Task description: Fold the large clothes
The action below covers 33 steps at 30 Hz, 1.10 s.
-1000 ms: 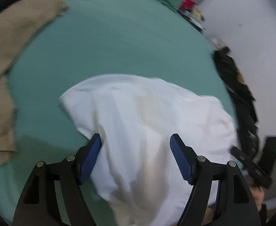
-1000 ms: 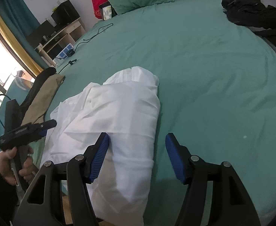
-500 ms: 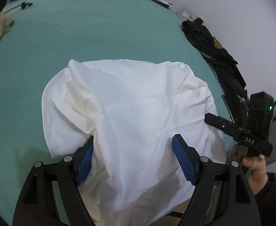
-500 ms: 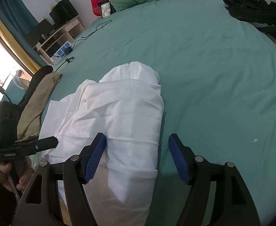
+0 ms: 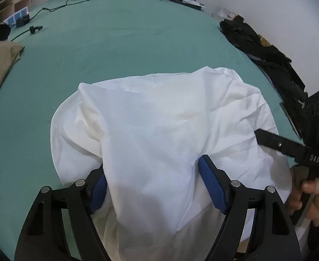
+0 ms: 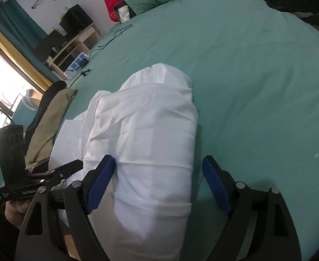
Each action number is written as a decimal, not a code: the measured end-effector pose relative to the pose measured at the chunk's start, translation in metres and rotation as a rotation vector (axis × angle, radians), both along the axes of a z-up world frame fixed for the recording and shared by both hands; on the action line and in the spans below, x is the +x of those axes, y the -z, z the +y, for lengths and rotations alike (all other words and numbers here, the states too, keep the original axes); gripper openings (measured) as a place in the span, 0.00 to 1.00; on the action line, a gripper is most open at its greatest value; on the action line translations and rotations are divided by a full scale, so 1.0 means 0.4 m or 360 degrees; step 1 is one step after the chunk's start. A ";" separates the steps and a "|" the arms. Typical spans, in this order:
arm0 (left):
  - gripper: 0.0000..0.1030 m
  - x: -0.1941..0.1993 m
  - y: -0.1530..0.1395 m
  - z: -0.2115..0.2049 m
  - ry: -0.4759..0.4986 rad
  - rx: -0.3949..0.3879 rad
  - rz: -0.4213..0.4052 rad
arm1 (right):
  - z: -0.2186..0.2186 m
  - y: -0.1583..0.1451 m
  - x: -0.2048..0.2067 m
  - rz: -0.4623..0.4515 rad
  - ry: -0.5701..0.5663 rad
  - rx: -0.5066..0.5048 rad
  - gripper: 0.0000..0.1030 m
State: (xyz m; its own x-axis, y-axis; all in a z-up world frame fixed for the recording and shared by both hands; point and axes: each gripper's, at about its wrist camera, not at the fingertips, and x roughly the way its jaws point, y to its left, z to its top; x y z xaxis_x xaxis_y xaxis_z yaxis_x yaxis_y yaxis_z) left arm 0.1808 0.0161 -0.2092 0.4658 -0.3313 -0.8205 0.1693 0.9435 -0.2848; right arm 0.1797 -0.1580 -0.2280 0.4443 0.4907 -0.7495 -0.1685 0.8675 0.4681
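My left gripper and right gripper, its jaws just widened, straddle the white garment, both released; only the right view shows the window.

Both grippers were the same build from what I could see: black skeletal finger frames with cutouts, silver round-head screws at the joints, and textured blue pads on the inside faces. The left gripper matched the right gripper. The right one's black body had white lettering and a green light. The hand on its handle wore a dark sleeve, I think; it was too murky to be sure.
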 end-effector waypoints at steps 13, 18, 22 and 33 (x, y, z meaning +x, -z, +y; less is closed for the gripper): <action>0.18 -0.024 -0.002 -0.008 0.0044 0.0044 -0.0057 | 0.041 0.008 0.002 0.0010 -0.0060 0.0118 0.39; 0.16 -0.050 -0.031 -0.010 0.0053 -0.0019 -0.0101 | 0.038 -0.036 -0.023 -0.0054 -0.0023 0.0150 0.24; 0.15 -0.065 -0.069 -0.009 0.0044 -0.0112 -0.0133 | 0.052 -0.092 -0.041 -0.0112 -0.0061 0.0132 0.22; 0.14 -0.083 -0.220 0.029 -0.0018 -0.0260 -0.0368 | 0.123 -0.305 -0.077 -0.0444 -0.0127 -0.0017 0.21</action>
